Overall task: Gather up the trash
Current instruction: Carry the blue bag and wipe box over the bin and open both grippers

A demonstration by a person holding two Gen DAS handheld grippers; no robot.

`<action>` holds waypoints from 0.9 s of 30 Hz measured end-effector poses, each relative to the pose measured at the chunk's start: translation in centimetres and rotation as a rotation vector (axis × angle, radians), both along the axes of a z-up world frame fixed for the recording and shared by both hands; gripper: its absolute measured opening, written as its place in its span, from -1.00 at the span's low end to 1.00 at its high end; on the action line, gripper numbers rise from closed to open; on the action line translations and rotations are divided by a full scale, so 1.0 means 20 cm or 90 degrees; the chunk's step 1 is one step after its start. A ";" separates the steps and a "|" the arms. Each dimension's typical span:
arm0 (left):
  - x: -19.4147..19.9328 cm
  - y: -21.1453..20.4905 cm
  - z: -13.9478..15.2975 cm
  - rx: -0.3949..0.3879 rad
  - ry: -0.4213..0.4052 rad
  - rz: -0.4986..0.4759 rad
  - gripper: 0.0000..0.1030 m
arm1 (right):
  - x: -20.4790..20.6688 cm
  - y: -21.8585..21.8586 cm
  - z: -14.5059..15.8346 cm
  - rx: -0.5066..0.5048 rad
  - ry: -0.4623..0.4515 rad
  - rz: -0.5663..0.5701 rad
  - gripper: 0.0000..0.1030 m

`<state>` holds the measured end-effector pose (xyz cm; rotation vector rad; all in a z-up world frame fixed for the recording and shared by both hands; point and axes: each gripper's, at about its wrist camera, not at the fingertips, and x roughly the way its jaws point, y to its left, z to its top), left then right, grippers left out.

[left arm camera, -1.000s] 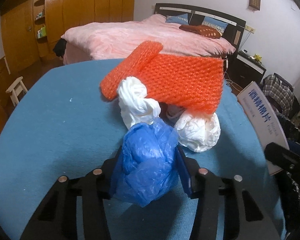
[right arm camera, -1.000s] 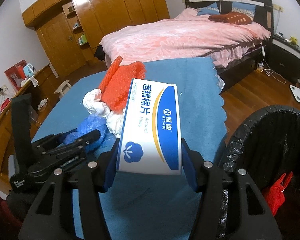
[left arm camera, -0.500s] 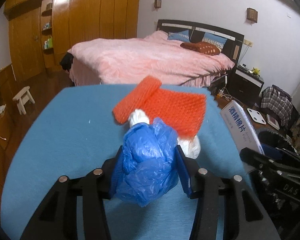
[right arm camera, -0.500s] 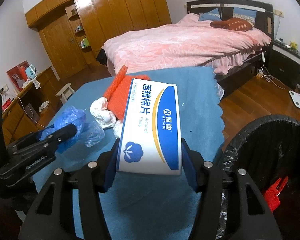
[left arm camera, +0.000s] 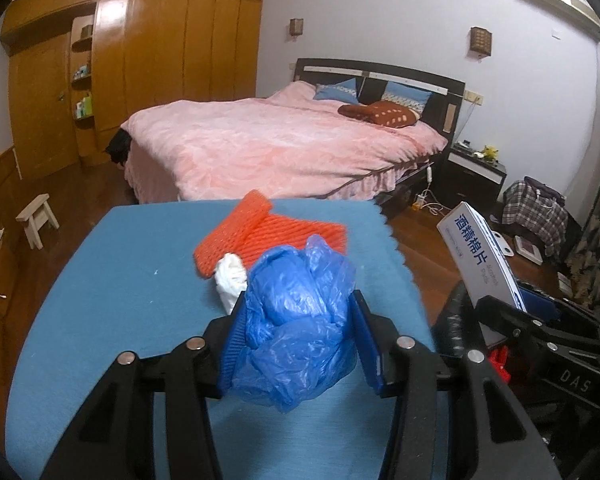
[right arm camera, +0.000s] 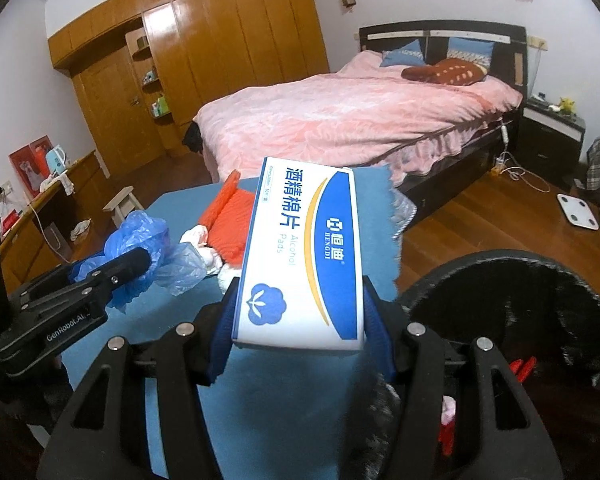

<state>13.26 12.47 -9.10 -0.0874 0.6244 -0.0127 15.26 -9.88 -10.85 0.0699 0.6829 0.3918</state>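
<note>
A crumpled blue plastic bag [left arm camera: 300, 320] sits clamped between the blue pads of the left claw [left arm camera: 298, 342], held above the blue-covered desk [left arm camera: 112, 300]; loose folds bulge up and spill down past the fingers. In the right wrist view the same bag [right arm camera: 140, 248] shows at 9 o'clock, pinched in the left claw [right arm camera: 112, 276].

The right claw [right arm camera: 298, 320] is closed on a white and blue box of alcohol pads [right arm camera: 304, 256], gripping its lower end so the box stands tilted away from the camera. From the left view that box [left arm camera: 480, 256] rises at 3 o'clock, off the desk's edge.

On the desk beyond the blue bag lies an orange foam net [left arm camera: 260, 236], partly rolled at its left end, with a white plastic wad [left arm camera: 230, 276] touching its near edge. A black-lined trash bin [right arm camera: 512, 312] stands at 4 o'clock of the right view, just beside the desk, with something red [right arm camera: 520, 364] inside.

Farther back, a bed [left arm camera: 284, 144] with a pink cover, a wooden wardrobe [left arm camera: 140, 80], and a small stool [left arm camera: 36, 216] on the wooden floor.
</note>
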 end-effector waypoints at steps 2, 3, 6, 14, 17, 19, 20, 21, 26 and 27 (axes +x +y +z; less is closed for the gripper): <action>-0.01 -0.03 0.02 0.000 -0.006 -0.007 -0.05 | -0.03 -0.06 0.02 0.001 -0.004 -0.012 0.08; -0.02 -0.05 0.03 0.000 -0.008 -0.011 -0.05 | -0.05 -0.08 0.03 0.002 -0.006 -0.018 0.08; -0.03 -0.10 0.06 -0.001 -0.014 -0.024 -0.05 | -0.10 -0.14 0.04 -0.002 -0.012 -0.031 0.08; -0.06 -0.30 0.11 -0.004 -0.031 -0.077 -0.05 | -0.20 -0.36 0.10 -0.003 -0.031 -0.085 0.08; -0.07 -0.39 0.13 -0.007 -0.037 -0.102 -0.05 | -0.23 -0.44 0.11 -0.007 -0.037 -0.105 0.08; -0.07 -0.46 0.13 -0.009 -0.040 -0.121 -0.05 | -0.26 -0.50 0.12 -0.008 -0.042 -0.120 0.08; -0.07 -0.49 0.13 -0.010 -0.041 -0.129 -0.05 | -0.26 -0.53 0.12 -0.008 -0.043 -0.126 0.08; -0.07 -0.53 0.14 -0.010 -0.042 -0.140 -0.05 | -0.28 -0.57 0.12 -0.008 -0.045 -0.136 0.08; -0.08 -0.67 0.14 -0.011 -0.049 -0.184 -0.05 | -0.31 -0.72 0.11 -0.013 -0.046 -0.173 0.08; -0.08 -0.70 0.14 -0.012 -0.049 -0.193 -0.05 | -0.32 -0.75 0.10 -0.013 -0.045 -0.181 0.08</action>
